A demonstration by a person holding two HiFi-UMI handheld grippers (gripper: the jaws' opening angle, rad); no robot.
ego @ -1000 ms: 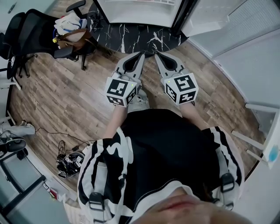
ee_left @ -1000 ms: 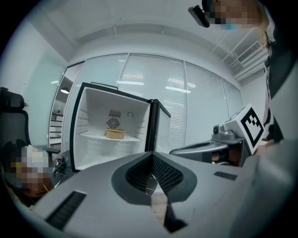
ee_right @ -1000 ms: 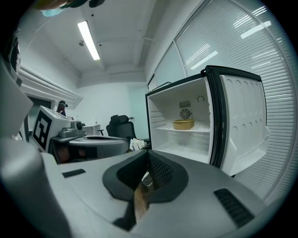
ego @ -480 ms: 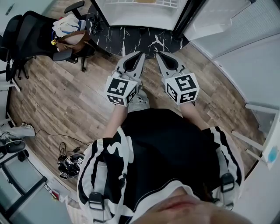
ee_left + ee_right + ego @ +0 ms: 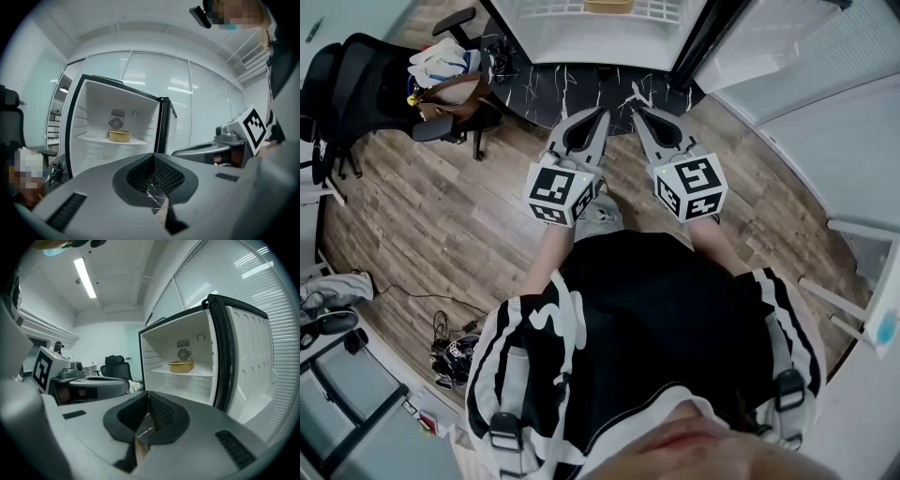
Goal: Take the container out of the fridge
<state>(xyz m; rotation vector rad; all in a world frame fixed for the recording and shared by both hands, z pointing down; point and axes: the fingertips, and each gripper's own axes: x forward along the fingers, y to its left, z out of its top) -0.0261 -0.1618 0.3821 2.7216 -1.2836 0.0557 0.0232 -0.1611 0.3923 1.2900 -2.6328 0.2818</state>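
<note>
Container, shallow tan tub (image 5: pixel 119 136): stood on white wire shelf (image 5: pixel 91 138) of open white fridge (image 5: pixel 89 105), near shelf's back edge. Left grey two-jaw gripper (image 5: pixel 604 113): jaws pressed together, nothing held. Right grey two-jaw gripper (image 5: pixel 636 114): likewise closed, empty, well apart from container.

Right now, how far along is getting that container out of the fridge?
Done: the fridge stands open, its door swung aside. In hand: nothing; the left gripper and right gripper are both shut and empty, out in front of the fridge above the floor. Left: reach in, grip the yellow container sitting on the shelf, and bring it out.
</note>
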